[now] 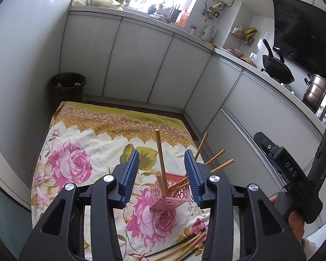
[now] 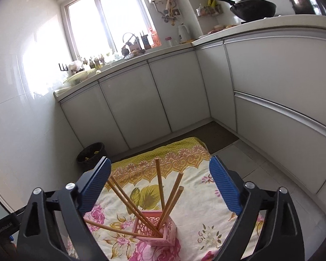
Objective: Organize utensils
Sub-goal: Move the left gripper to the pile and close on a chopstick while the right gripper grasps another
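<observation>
A pink perforated square holder [image 1: 173,192] stands on a floral cloth [image 1: 76,143] on the floor, with several wooden chopsticks [image 1: 160,158] standing and leaning in it. It also shows in the right wrist view [image 2: 157,228] with its chopsticks [image 2: 159,184] fanned out. More loose chopsticks, wooden and black [image 1: 182,246], lie on the cloth near my left gripper. My left gripper [image 1: 162,169] is open and empty, just above the holder. My right gripper [image 2: 159,184] is open wide and empty, above and behind the holder. The right gripper's body [image 1: 293,174] shows at the right of the left wrist view.
White kitchen cabinets [image 1: 137,65] run along the back and right. A black waste bin [image 1: 67,86] stands at the cloth's far left corner. A wok [image 1: 277,67] and a steel pot [image 1: 315,89] sit on the counter at right. Tiled floor [image 2: 250,158] lies right of the cloth.
</observation>
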